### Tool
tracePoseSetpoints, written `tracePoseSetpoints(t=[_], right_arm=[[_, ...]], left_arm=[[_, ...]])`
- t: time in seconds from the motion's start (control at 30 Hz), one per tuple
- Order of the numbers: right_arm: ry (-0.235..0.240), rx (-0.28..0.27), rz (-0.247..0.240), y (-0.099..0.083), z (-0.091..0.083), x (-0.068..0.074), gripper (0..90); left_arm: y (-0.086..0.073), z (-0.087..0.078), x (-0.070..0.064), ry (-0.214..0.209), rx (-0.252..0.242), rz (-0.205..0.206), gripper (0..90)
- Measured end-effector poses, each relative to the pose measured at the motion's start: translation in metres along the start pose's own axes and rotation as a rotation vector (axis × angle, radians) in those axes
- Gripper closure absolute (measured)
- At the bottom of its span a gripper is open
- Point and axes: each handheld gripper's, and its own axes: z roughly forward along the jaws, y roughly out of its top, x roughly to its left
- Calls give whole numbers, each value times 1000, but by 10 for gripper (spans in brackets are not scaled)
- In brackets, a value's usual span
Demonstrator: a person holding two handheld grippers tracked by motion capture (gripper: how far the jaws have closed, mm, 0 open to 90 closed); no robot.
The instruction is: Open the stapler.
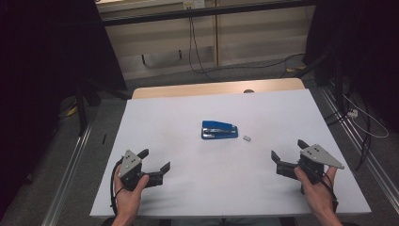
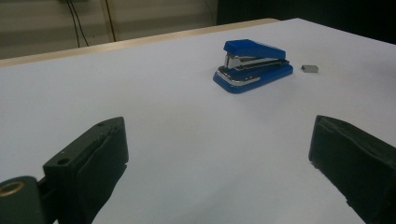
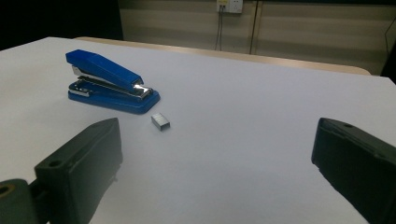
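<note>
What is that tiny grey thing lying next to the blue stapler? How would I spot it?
Start at the white table and find the blue stapler near its middle. Just to the stapler's right, apart from it, lies a small block of staples. It is far smaller than the stapler and metallic grey, not blue.

white table (image 1: 155, 117) w/ wooden far edge (image 1: 216, 88), grey floor (image 1: 61, 141), beige wall panels (image 1: 263, 37) behind, black cables (image 1: 193, 42) hanging, dark curtains (image 1: 42, 56) both sides.
</note>
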Motion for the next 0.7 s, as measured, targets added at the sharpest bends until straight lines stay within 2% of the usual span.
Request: tracePoseSetpoints(t=[0.1,0.4,0.53,0.7], right_arm=[[33,17,1,-1,2,1,18],[61,27,-3,-1,5,7,18],[80,31,0,-1,6,10,18],[90,35,-16,-3,11,15,28]], left_arm=[[0,1,1,-5,9,3,48],[2,2,0,-9,-3,2,49],[1,3,1,-8,2,-14,49],[2,7,0,-28,26,-8,49]])
